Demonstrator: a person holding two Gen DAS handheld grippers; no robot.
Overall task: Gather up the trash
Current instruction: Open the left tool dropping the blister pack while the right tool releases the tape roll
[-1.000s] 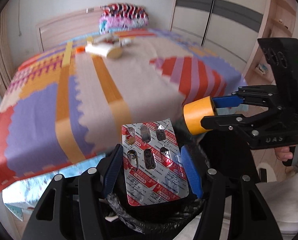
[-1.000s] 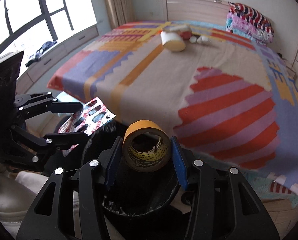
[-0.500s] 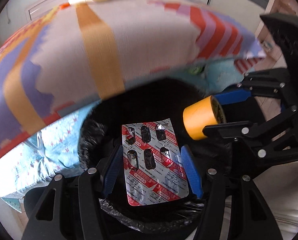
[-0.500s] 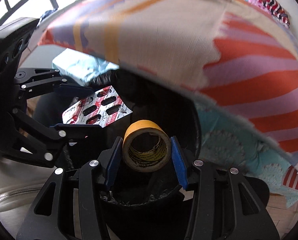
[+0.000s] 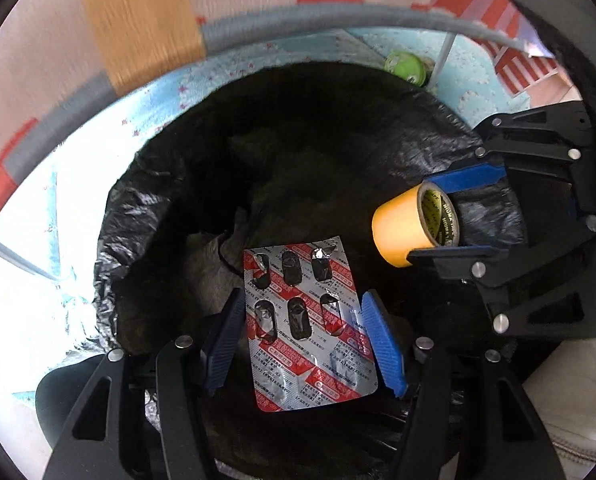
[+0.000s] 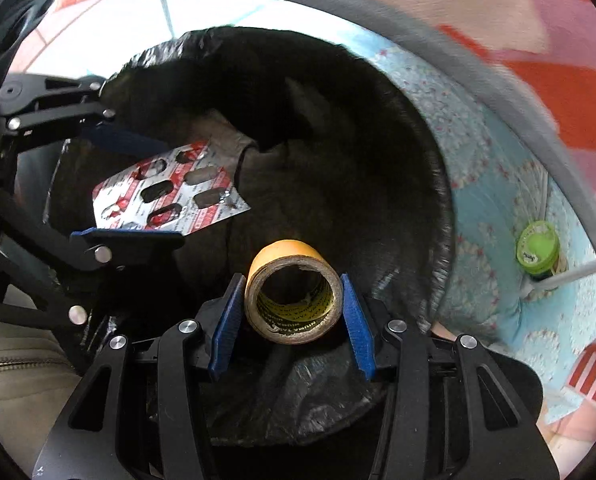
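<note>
Now, at the left of the right wrist view, your left gripper [image 6: 138,196] has its jaws pinching the red-and-silver blister pack [image 6: 166,190] by its edges, over the mouth of the black-lined trash bin [image 6: 437,208]. At lower centre of that frame, your right gripper [image 6: 294,312] has its jaws pinching the yellow tape roll [image 6: 294,296], its hollow core facing the camera, also above the bin's dark opening. Further right, a green-capped bottle [image 6: 537,252] sits against the pale blue floral sheet [image 6: 489,176], beside the bin. Along the upper right, the striped bedspread [image 6: 557,76] hangs over.
</note>
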